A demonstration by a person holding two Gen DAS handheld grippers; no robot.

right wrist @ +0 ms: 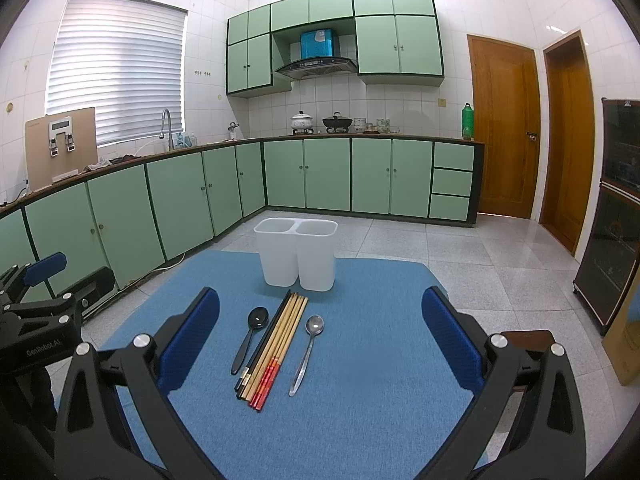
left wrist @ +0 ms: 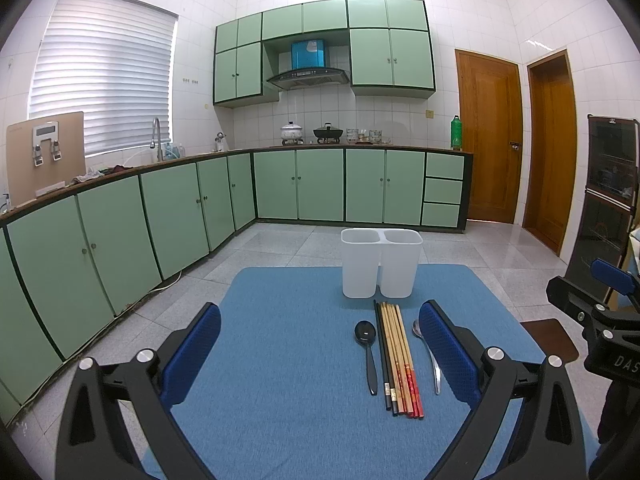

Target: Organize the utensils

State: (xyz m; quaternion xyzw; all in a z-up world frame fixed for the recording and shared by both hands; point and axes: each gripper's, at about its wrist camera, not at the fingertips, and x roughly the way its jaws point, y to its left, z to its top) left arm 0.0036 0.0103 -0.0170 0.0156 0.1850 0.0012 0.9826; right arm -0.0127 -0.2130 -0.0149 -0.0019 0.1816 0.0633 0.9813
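A white two-compartment holder (left wrist: 381,262) (right wrist: 297,253) stands upright at the far side of a blue mat (left wrist: 288,360) (right wrist: 360,360). In front of it lie a black spoon (left wrist: 367,350) (right wrist: 250,336), a bundle of several chopsticks (left wrist: 398,358) (right wrist: 276,340) and a steel spoon (left wrist: 430,354) (right wrist: 307,350), side by side. My left gripper (left wrist: 320,354) hovers open above the mat, left of the utensils, its right finger beside the steel spoon. My right gripper (right wrist: 320,338) is open too, with the utensils between its fingers in that view. Both hold nothing.
Green kitchen cabinets (left wrist: 160,216) run along the left and back walls. Grey floor tiles (right wrist: 460,264) surround the mat. Two wooden doors (left wrist: 490,140) and a dark cabinet (right wrist: 612,240) stand at the right. A brown stool (left wrist: 550,338) sits near the mat's right edge.
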